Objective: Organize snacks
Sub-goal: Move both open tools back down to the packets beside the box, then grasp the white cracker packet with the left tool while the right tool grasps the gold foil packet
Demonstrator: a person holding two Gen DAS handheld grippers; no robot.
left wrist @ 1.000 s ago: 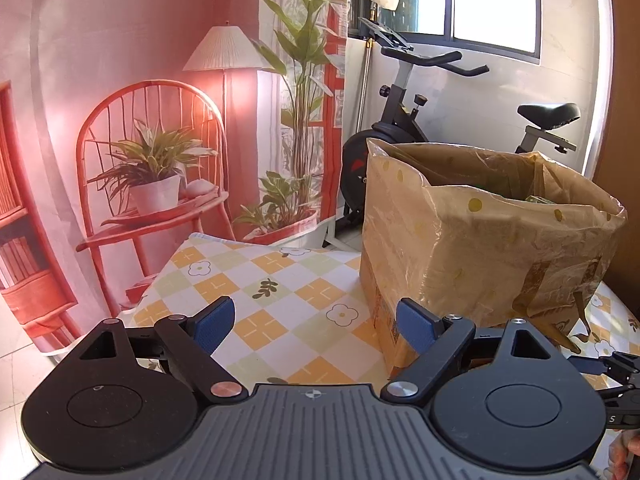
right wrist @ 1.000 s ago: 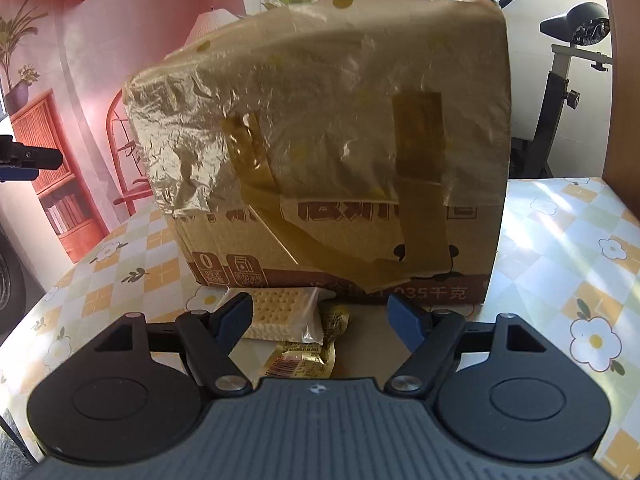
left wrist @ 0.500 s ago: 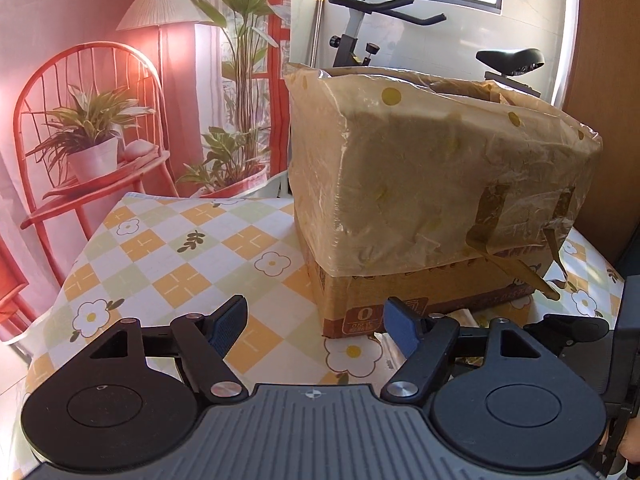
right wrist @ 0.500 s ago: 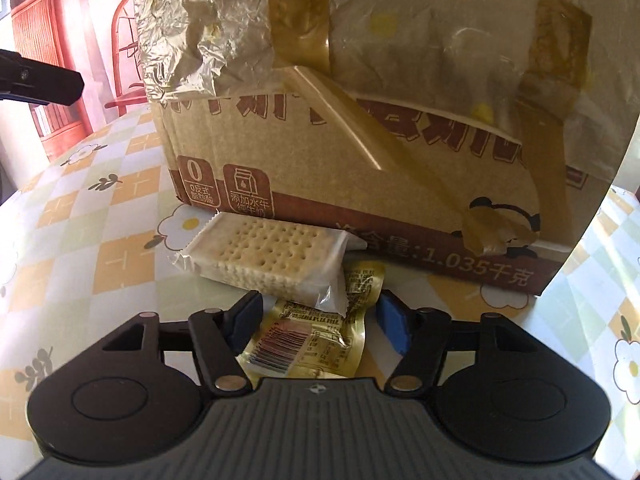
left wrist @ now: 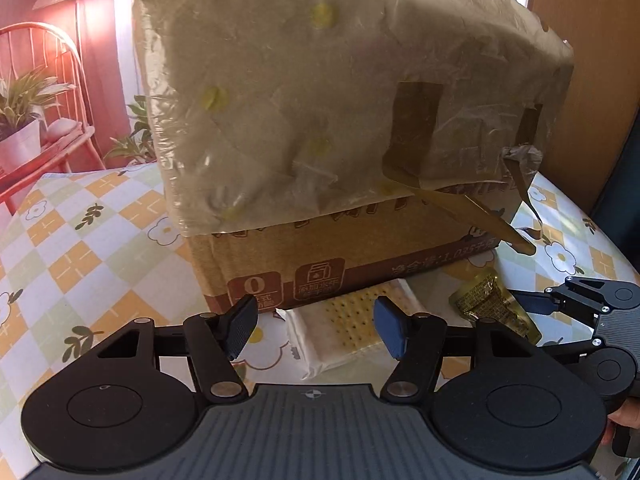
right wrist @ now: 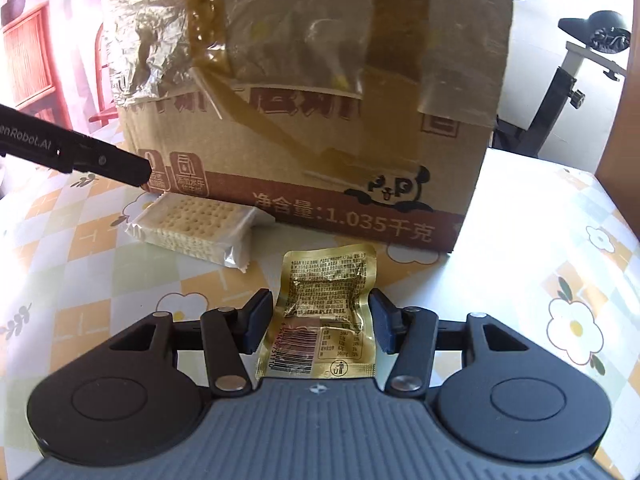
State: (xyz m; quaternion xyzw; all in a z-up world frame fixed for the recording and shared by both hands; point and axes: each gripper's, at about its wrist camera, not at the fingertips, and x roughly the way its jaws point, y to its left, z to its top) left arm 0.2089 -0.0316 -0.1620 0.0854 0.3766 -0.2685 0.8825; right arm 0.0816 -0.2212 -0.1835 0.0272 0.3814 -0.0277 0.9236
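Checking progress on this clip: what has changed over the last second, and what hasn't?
Both grippers came down toward the table and closer to the cardboard box. The left gripper now lines up on the cracker pack; the right gripper straddles the gold pouch. Both are open, gripping nothing. Box and both snacks lie where they did.

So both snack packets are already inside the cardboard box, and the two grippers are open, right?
Not quite. The cracker packet and the gold packet lie on the table in front of the cardboard box, as the right wrist view shows. The left gripper and right gripper are open.
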